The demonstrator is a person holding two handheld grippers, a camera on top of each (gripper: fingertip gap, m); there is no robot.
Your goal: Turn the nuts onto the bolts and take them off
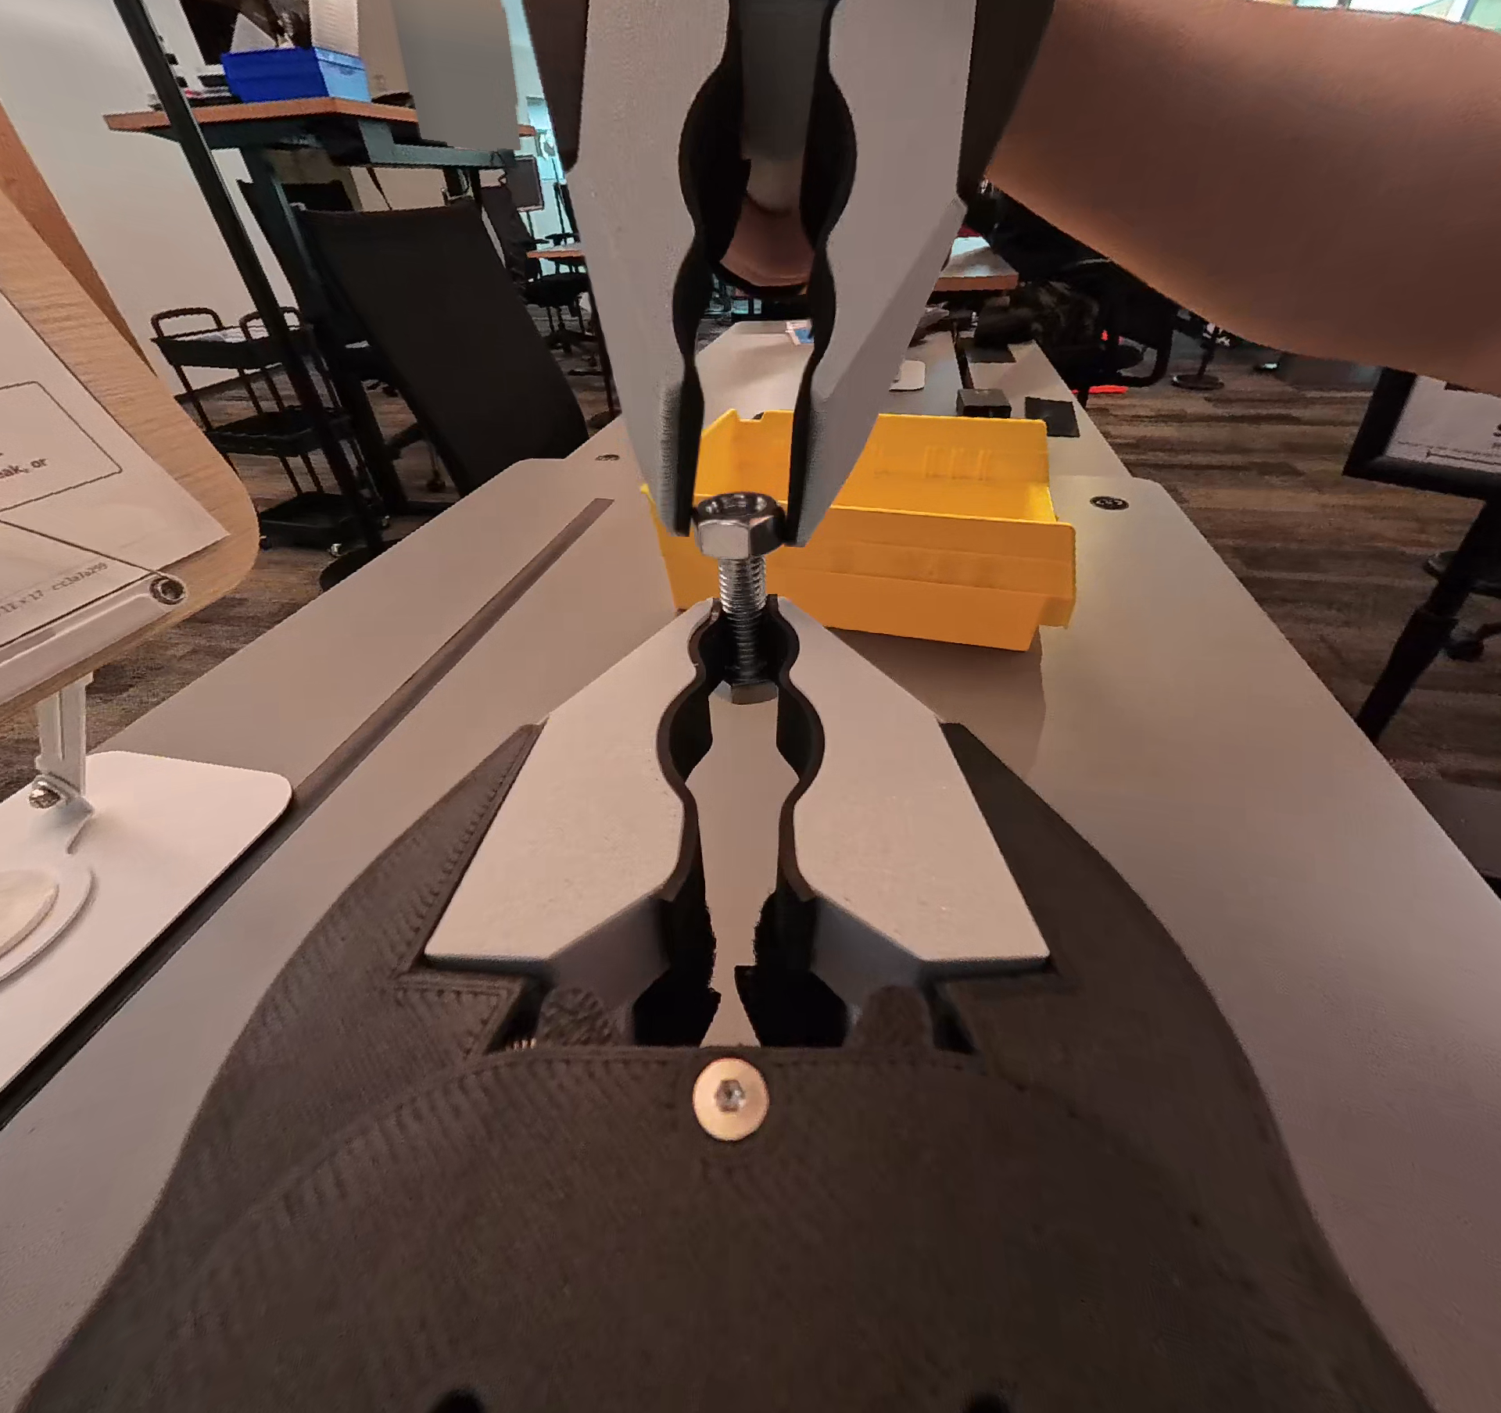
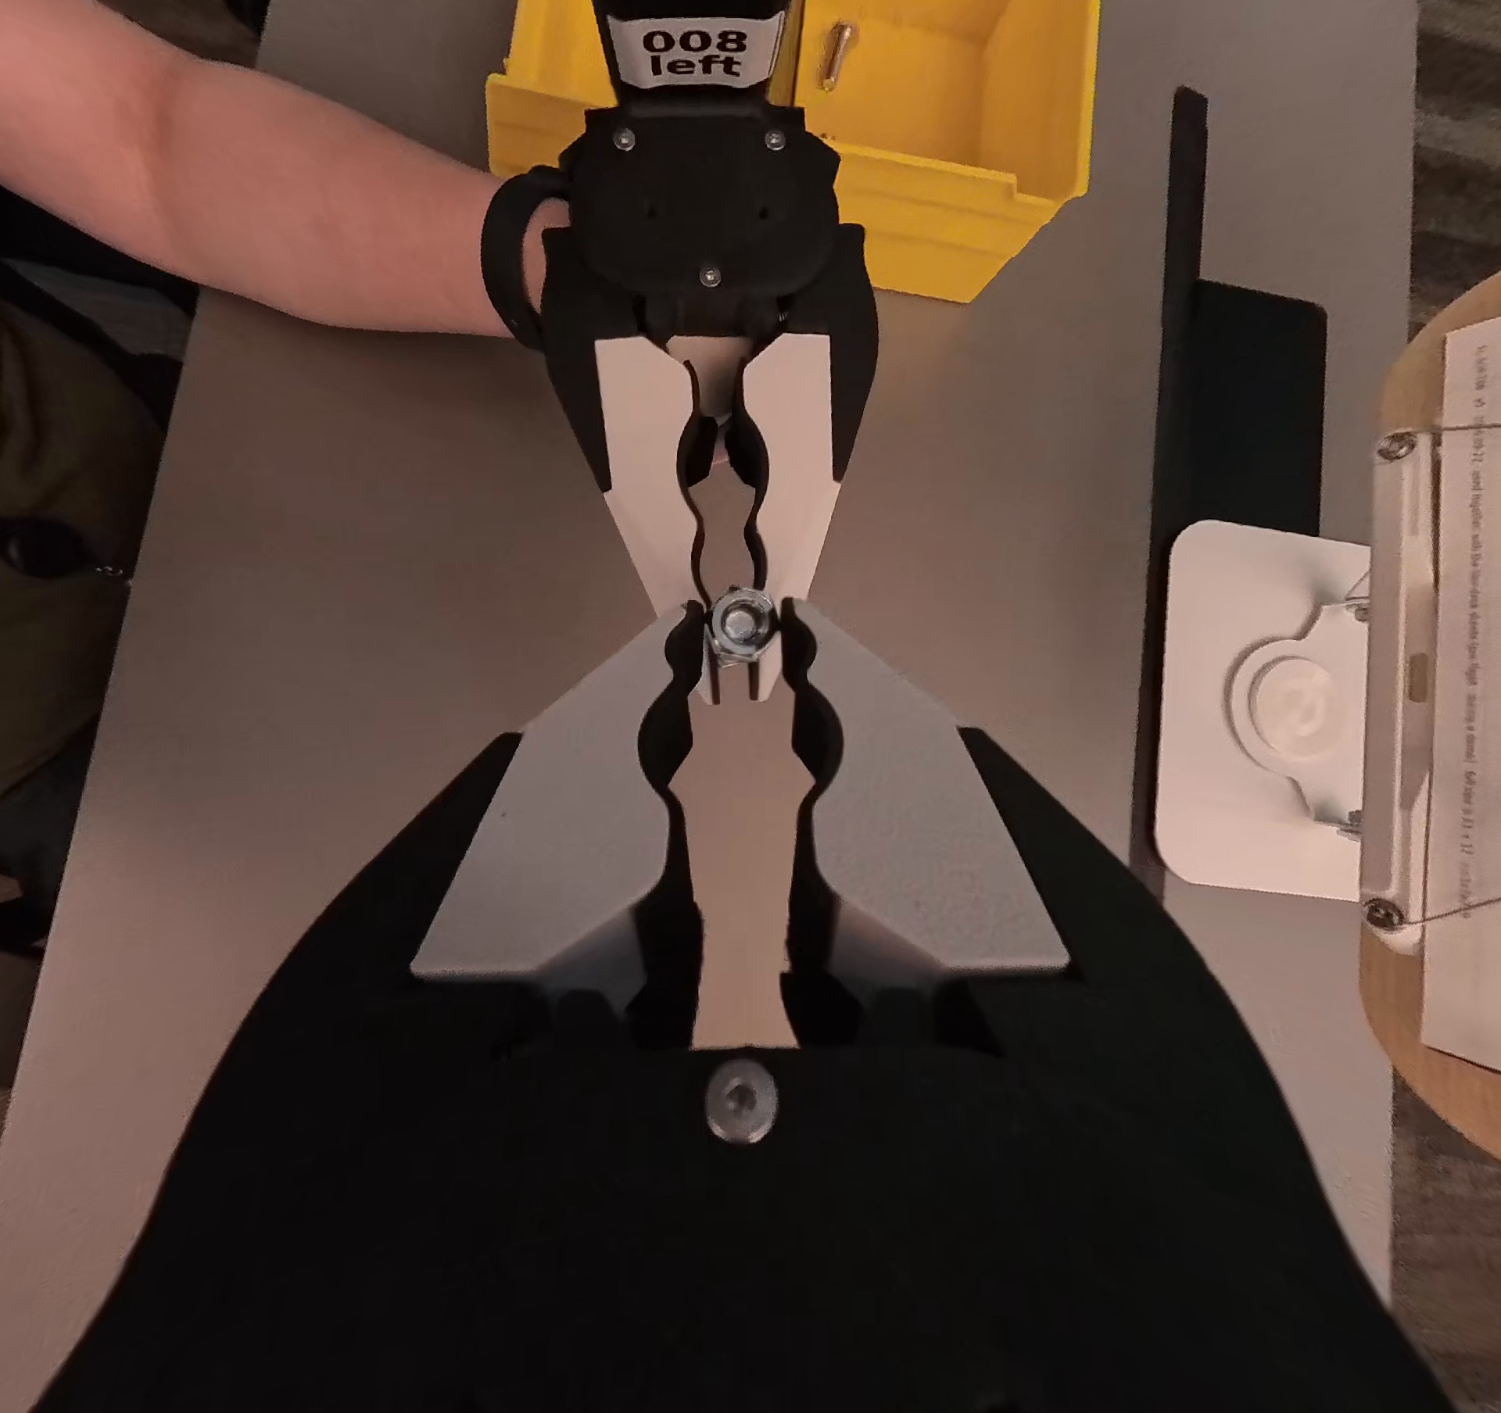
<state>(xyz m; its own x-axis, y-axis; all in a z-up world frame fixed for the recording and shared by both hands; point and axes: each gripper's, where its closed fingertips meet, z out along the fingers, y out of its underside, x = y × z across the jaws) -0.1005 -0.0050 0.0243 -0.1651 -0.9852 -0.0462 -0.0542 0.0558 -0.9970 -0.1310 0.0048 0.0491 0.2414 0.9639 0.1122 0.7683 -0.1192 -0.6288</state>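
A silver bolt (image 1: 741,627) stands upright, head down, above the grey table (image 1: 1015,806). My left gripper (image 1: 745,607) is shut on its threaded shaft at the fingertips. A silver hex nut (image 1: 737,534) sits at the top of the thread. My right gripper (image 1: 739,538) comes down from above and is shut on the nut. In the right wrist view I look straight down on the nut (image 2: 741,637) between my right gripper's (image 2: 741,615) tips, with the left gripper (image 2: 741,684) reaching in from the top of the frame.
A yellow bin (image 1: 934,562) stands just behind the bolt; it holds a small brass-coloured piece (image 2: 837,54). A paper sign on a wooden board (image 1: 81,521) with a white base (image 2: 1267,700) stands at the table's side. A dark slot (image 2: 1186,400) runs along the table. My left and right fingertips are right by each other.
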